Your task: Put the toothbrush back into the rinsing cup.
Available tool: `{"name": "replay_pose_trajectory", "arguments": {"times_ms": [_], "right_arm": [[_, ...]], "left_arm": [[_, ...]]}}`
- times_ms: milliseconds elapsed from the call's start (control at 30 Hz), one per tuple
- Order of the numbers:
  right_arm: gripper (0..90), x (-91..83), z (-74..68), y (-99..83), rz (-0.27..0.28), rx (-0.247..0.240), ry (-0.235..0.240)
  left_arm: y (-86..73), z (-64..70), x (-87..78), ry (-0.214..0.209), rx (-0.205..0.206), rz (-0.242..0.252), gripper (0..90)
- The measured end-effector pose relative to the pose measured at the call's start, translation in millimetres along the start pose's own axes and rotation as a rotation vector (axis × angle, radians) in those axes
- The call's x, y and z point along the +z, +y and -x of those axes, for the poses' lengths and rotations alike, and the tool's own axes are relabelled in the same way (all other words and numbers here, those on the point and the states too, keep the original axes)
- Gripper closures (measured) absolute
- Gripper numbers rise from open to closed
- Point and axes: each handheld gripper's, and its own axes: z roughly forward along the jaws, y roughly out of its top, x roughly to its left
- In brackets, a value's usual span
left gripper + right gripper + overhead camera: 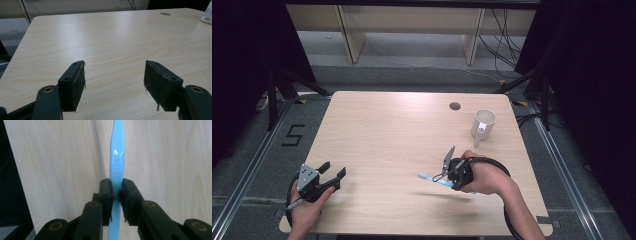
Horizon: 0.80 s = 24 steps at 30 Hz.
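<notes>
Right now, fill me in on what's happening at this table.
A person works two hand-held tools over a wooden table. The right tool is shut on the handle of a light blue toothbrush, held just above the tabletop at the near right. The left tool sits open with nothing in it at the near left corner. A white mug stands upright at the far right, apart from both.
</notes>
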Motion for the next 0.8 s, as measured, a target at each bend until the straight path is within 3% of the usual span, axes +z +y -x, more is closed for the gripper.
{"name": "replay_pose_trajectory", "arguments": {"times_ms": [33,100,167,400,467,533,633,667,800], "right_arm": [[79.3,-0.4,1.8,-0.2,0.013,-0.025,-0.001],[79.3,-2.2,1.2,-2.1,0.015,0.015,-0.008],[79.3,-2.2,4.6,-3.6,0.033,-0.018,-0.008],[79.3,-7.6,4.2,-6.7,0.069,0.039,-0.027],[79.4,-8.2,6.9,-7.4,0.096,0.008,-0.027],[79.4,-10.6,4.2,-8.7,0.112,0.073,-0.010],[79.3,-11.9,7.6,-9.9,0.144,0.041,-0.005],[79.3,-13.3,6.5,-10.7,0.148,0.066,-0.008],[79.4,-15.7,7.5,-13.1,0.183,0.081,-0.004]], "left_arm": [[0.0,0.0,0.0,0.000,-0.001,0.000,32.9],[0.0,-0.1,0.0,0.000,-0.002,0.001,32.9],[0.0,-0.1,0.0,0.000,-0.001,0.000,32.9],[0.0,0.0,0.1,0.000,-0.001,0.000,32.9],[0.0,-0.1,0.1,0.001,-0.002,0.000,32.9],[0.0,-0.2,0.1,0.001,-0.002,0.000,32.9],[0.0,-0.1,0.1,0.000,-0.002,0.000,32.9],[0.0,-0.1,0.1,0.000,-0.002,-0.001,32.9],[0.0,-0.2,0.1,0.001,-0.003,-0.001,32.9]]}}
